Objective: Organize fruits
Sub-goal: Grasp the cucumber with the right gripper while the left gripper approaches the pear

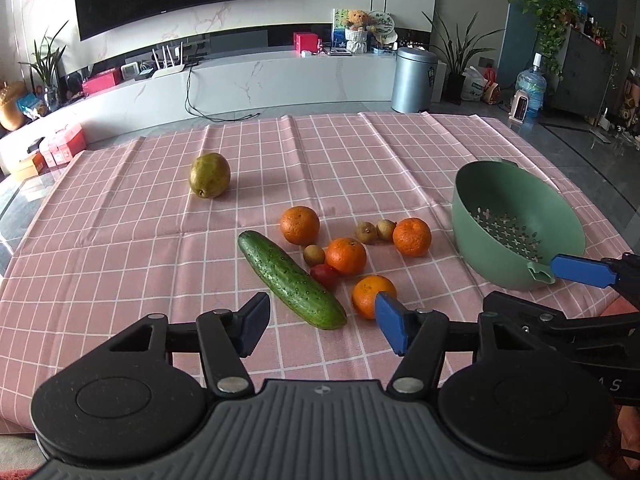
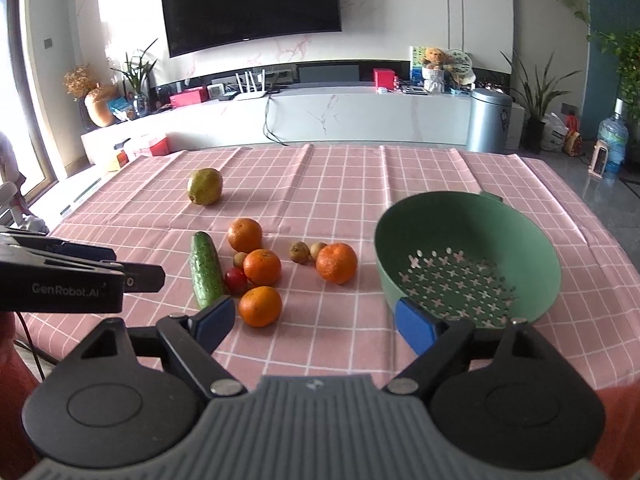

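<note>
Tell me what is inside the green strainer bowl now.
No fruit is inside the green strainer bowl; only its holed bottom shows, with pink cloth visible through the holes. The near inner wall is hidden by the rim and right gripper.

A home living room: a large wall-mounted television (image 2: 251, 5) hangs above a long marble media console (image 2: 320, 114) bearing a router (image 2: 250, 89) and teddy bear (image 2: 434, 57), with houseplants (image 2: 534, 98), a pedal bin (image 2: 489, 119) and a checked tablecloth (image 2: 340, 184).
</note>
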`<state>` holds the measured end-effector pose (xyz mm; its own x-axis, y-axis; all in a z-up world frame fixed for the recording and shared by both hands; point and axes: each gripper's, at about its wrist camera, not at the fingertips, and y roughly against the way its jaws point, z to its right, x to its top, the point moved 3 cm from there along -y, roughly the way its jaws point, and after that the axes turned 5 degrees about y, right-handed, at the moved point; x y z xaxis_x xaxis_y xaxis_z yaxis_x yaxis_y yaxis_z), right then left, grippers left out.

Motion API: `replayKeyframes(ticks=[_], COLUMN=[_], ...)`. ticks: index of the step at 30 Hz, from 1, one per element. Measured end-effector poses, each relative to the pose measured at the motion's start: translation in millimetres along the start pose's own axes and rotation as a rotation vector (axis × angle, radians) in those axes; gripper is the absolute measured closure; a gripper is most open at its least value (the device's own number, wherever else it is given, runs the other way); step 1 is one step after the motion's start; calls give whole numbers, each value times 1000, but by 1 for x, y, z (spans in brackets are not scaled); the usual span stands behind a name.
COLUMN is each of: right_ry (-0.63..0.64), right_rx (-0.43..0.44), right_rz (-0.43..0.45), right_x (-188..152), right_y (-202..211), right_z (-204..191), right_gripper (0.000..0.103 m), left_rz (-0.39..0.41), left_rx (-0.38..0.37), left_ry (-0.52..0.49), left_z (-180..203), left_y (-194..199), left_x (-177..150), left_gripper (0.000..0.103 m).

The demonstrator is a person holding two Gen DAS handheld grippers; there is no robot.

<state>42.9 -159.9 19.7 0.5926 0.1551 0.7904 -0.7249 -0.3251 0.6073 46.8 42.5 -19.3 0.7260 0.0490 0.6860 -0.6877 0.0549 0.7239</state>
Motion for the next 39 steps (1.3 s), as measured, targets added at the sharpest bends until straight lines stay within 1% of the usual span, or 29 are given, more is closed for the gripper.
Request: replayKeyframes(ticks=[3, 4, 6, 7, 9, 11, 13, 15, 17, 18, 19, 22, 26, 28, 30, 34, 37, 39], right_ry=[39, 53, 73, 84, 119, 153, 168, 182, 213, 229, 244, 283, 307, 317, 313, 326, 312, 318], right_rx=[57, 74, 111, 134, 182, 231, 275, 301, 316, 321, 325, 324, 322, 311, 325, 320, 313, 307], right_rz=[-4, -13, -37, -48, -74, -111, -146, -173, -201, -213, -225, -268, -327, -352, -378, -422, -468, -477], right_x=[7, 9, 15, 17, 22, 28, 35, 42, 48, 50, 52, 55, 56, 55, 54, 52, 51, 52], right_y=[-15, -22, -36, -43, -58, -74, -90, -106, -123, -131, -139, -166, -193, -202, -210, -222, -229, -231], right_z=[-11, -15, -24, -28, -39, -51, -62, -70, -80, -85, -90, -99, -104, -105, -106, -110, -112, -114], right_gripper=[30, 31, 37, 38, 48, 51, 51, 53, 54, 58, 59, 62, 67, 67, 68, 68, 68, 68], left_rz=[-31, -41, -58, -63, -78, -84, -99, -116, -139, -150, -159, -185, -197, -202, -211, -228, -236, -238], left_rx=[6, 6, 5, 7, 8, 8, 6, 6, 6, 9, 12, 24, 32, 27, 15, -3, -5, -5], left_ry=[26, 30, 40, 44, 37, 29, 24, 30, 25, 18, 12, -4, -25, -33, -39, -57, -79, -89], left_z=[-13, -16, -24, -28, -34, -41, -49, -58, -66, -70, -74, -87, -104, -110, -117, -127, -131, -133], left_y=[-6, -7, -11, -13, -17, -22, -28, -36, -43, -47, -51, -63, -77, -82, -89, -99, -103, -105], left_x=[7, 9, 14, 17, 21, 26, 31, 35, 38, 40, 41, 46, 53, 56, 59, 64, 66, 68], left_gripper=[46, 47, 50, 51, 52, 52, 52, 52, 52, 52, 52, 52, 52, 52, 52, 52, 52, 52])
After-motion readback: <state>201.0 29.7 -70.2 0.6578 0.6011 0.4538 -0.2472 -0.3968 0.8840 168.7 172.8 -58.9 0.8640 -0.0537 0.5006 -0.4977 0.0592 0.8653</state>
